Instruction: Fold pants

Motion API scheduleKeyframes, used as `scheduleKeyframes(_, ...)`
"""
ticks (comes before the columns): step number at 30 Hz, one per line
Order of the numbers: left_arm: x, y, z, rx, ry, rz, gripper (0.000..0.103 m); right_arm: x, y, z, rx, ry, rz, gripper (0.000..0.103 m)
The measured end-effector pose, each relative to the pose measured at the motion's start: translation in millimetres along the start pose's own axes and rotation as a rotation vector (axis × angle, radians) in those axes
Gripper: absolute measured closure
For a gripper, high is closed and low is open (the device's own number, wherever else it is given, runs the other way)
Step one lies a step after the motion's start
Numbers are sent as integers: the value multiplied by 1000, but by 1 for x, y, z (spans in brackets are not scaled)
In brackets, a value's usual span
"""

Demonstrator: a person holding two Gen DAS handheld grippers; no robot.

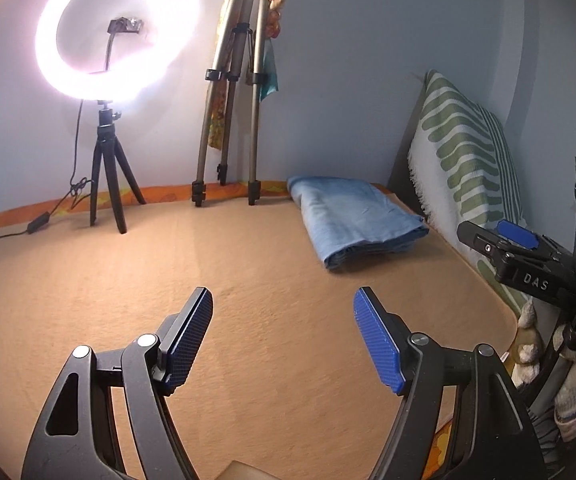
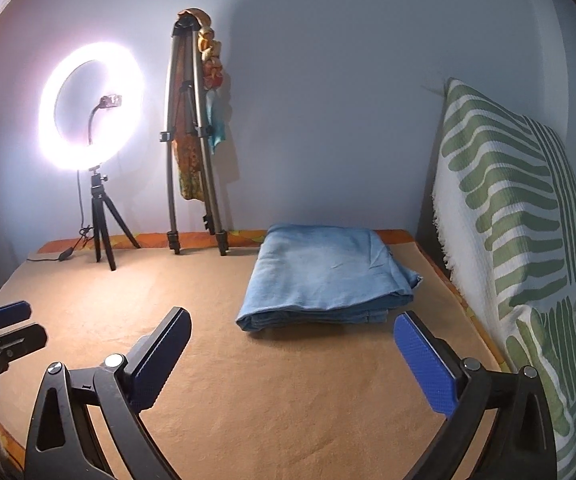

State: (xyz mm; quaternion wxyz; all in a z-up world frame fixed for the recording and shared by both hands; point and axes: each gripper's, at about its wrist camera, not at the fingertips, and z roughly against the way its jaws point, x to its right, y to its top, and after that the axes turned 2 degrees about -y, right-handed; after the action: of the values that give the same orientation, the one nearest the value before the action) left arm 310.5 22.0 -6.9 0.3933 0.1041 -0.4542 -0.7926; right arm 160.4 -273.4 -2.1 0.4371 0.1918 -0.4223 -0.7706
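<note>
The pants (image 2: 324, 280), pale blue and soft, lie folded into a thick stack at the centre right of the right wrist view, resting on a tan blanket (image 2: 208, 360). I judge them light and limp: layers would slide apart if pinched singly, so the rounded fold edge nearest me looks the best place to take hold. My right gripper (image 2: 292, 360) has its jaws spread wide, holding nothing, just short of the stack. My left gripper (image 1: 284, 340) is likewise spread and empty. A green-patterned cushion (image 2: 520, 208) leans at the right edge. At upper left glows a ring light (image 2: 88, 108), beside a tripod (image 2: 192, 140).
</note>
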Motion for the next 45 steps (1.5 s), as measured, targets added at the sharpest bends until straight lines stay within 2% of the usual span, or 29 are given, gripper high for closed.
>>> scheduleKeyframes(10, -4, -5, 8, -1, 57, -5, 29, 9, -1, 2, 3, -10, -37, 0)
scheduleKeyframes(13, -5, -5, 11, 10, 68, -5, 24, 10, -2, 0, -7, -4, -52, 0)
scheduleKeyframes(45, -3, -7, 19, 16, 75, -19, 23, 12, -5, 4, -6, -14, -51, 0)
